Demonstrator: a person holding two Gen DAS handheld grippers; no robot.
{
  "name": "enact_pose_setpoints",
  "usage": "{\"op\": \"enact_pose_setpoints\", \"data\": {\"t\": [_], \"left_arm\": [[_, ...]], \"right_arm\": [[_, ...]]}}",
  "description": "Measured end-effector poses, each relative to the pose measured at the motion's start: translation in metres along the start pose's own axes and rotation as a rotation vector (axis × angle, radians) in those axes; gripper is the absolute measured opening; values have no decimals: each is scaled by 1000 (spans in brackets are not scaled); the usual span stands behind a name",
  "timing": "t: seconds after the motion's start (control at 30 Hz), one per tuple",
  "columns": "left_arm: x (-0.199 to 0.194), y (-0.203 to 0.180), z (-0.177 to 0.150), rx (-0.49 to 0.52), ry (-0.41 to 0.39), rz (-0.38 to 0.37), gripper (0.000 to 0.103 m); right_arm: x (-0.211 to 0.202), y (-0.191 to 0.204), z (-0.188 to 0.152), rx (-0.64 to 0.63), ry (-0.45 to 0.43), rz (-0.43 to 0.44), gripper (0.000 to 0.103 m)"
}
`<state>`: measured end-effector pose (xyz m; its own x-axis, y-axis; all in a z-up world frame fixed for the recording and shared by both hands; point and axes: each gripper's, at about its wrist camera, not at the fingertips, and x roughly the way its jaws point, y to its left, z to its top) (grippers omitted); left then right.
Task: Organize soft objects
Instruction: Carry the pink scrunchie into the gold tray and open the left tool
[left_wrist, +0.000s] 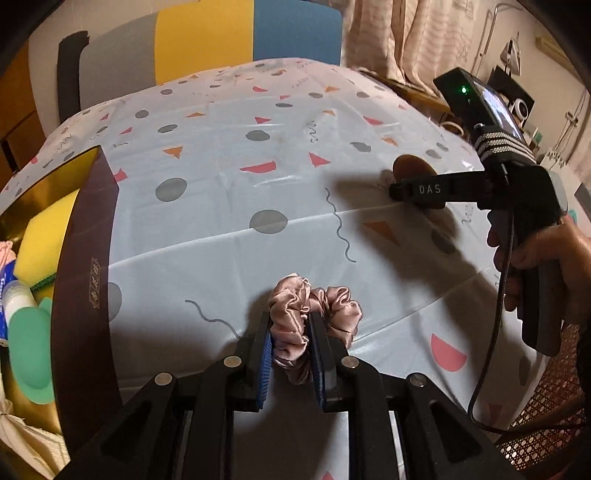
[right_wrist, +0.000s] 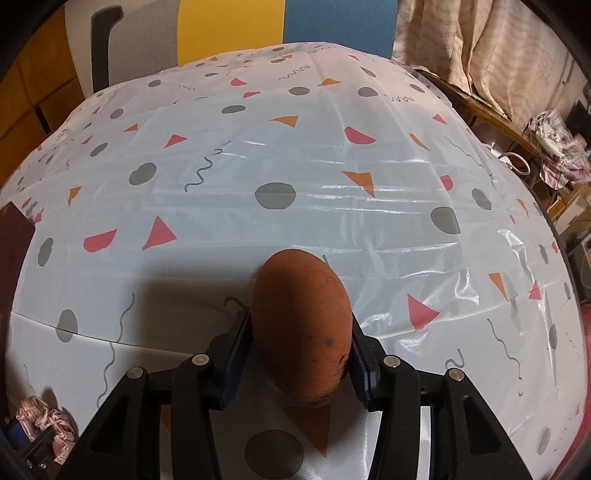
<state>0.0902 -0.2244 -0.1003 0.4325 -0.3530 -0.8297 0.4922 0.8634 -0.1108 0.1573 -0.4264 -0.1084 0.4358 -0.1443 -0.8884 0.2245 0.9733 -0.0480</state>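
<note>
Between the left gripper's (left_wrist: 290, 354) jaws: pink scrunchie (left_wrist: 310, 317), pinched.

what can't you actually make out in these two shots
- Box, left wrist view: cut off by the left edge; its full contents are unseen.
- White bottle, same view: label cropped, unreadable.
- Pink scrunchie: its rear is hidden between the left gripper fingers.
- Brown sponge, right wrist view: underside hidden; the right gripper covers its flanks.
</note>
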Motion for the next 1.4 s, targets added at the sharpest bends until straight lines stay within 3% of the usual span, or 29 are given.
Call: {"op": "enact_pose_setpoints", "data": {"t": [0.2, 0.57, 0.97, 1.2, 1.4], "left_arm": [[-3, -2, -6, 4, -47, 5, 17], [-18, 0, -8, -12, -50, 11, 16], [-83, 2, -5, -1, -166, 13, 16], [-126, 22, -6, -21, -224, 26, 16], [-151, 65, -16, -121, -239, 30, 16]], "right_arm": [[0, 2, 1, -5, -8, -14, 50], [1, 0, 0, 4, -34, -7, 50], [1, 2, 0, -18, -48, -20, 50], [0, 5, -1, -34, -57, -34, 49], [-1, 6, -2, -44, -62, -44, 48]]}}
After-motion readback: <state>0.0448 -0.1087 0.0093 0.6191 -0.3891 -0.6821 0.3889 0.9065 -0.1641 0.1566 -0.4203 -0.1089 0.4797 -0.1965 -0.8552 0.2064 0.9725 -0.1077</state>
